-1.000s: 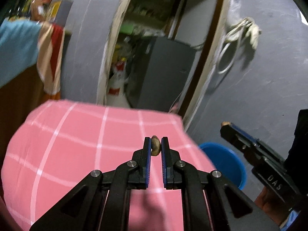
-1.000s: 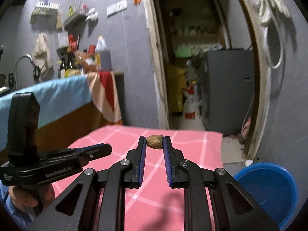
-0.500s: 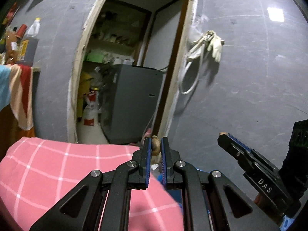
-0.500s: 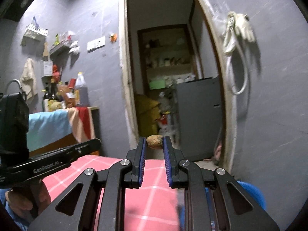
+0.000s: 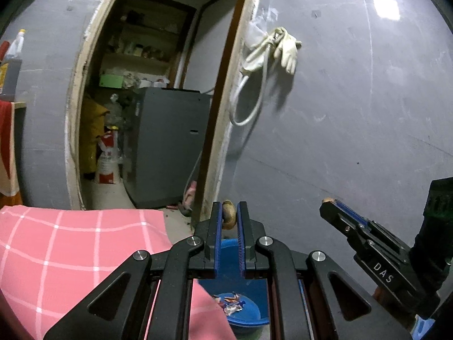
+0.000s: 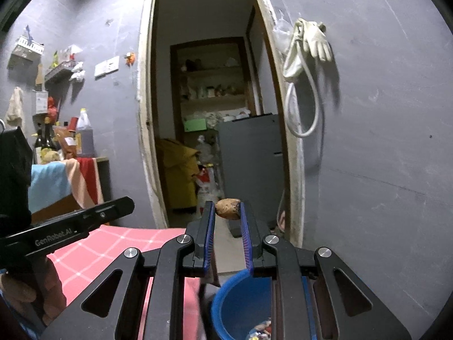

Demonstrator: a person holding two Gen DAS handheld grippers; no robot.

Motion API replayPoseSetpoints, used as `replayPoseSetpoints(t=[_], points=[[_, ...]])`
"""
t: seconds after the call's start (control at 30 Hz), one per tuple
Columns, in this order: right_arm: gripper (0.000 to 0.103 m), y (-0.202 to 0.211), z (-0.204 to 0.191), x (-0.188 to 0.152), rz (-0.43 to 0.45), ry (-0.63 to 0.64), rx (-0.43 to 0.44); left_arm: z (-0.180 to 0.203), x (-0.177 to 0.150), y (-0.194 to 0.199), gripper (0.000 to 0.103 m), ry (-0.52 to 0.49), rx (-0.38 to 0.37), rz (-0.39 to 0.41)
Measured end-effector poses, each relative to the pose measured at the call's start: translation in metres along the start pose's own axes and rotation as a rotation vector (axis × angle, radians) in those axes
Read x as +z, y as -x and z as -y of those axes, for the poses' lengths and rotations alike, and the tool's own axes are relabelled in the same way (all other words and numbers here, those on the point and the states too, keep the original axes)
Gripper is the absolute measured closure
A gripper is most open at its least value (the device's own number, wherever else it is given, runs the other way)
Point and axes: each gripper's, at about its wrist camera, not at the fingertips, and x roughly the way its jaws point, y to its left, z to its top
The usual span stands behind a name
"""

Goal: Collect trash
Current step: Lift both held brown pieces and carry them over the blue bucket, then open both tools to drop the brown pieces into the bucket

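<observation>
Far left in the right wrist view, a cluttered counter w/ bottles (image 6: 82,133) and a blue-and-red striped cloth (image 6: 65,181) is sitting against the grey wall. Next to it, the pink checked tablecloth (image 5: 70,243) is filling the lower left of both views.

The left gripper (image 5: 229,218) is clamping a small brown nut shell (image 5: 228,216) between its blue-padded fingertips, jaws pinched nearly together on it (the piece looks narrow, edge-on to the camera). Directly below and beyond those fingers, the round blue plastic basin (image 5: 249,308) is sitting on the floor just off the table edge, w/ a few coloured wrappers (image 5: 232,303) lying in its bottom.

Behind, the open doorway (image 6: 209,113) is showing shelves, a yellow sack (image 6: 178,170) and a grey cabinet (image 5: 167,147).

The right gripper (image 6: 228,211) is clamping a second, rounder brown shell piece (image 6: 228,209) crosswise between its tips, jaws a bit wider than the left's. The basin's rim (image 6: 226,286) is showing under this gripper too, approx. below the fingers.

Right of the doorway, a white hose loop (image 6: 305,107) and pale rubber gloves (image 6: 317,42) are hanging on the grey wall (image 5: 354,113).

Each gripper is appearing at the edge of the other's view, w/ a hand (image 6: 31,291) gripping the left one's handle.
</observation>
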Motion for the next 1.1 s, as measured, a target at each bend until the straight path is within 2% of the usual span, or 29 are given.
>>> replayPoseSetpoints(t=[0.53,0.87,1.0,1.1], points=[[0.086,-0.023,0.04,-0.044,-0.164,-0.085,-0.058,0.011,-0.034,-0.07,0.095,0.006,-0.066,-0.181],[0.086,-0.037,0.055,-0.058,-0.242,-0.146,-0.093,0.005,-0.053,-0.106,0.095,0.038,-0.08,-0.317],[0.085,-0.041,0.06,-0.059,-0.264,-0.168,-0.118,0.0,-0.06,-0.118,0.089,0.096,-0.102,-0.376],[0.081,-0.043,0.062,-0.058,-0.273,-0.185,-0.129,-0.003,-0.061,-0.12,0.076,0.116,-0.098,-0.378]])
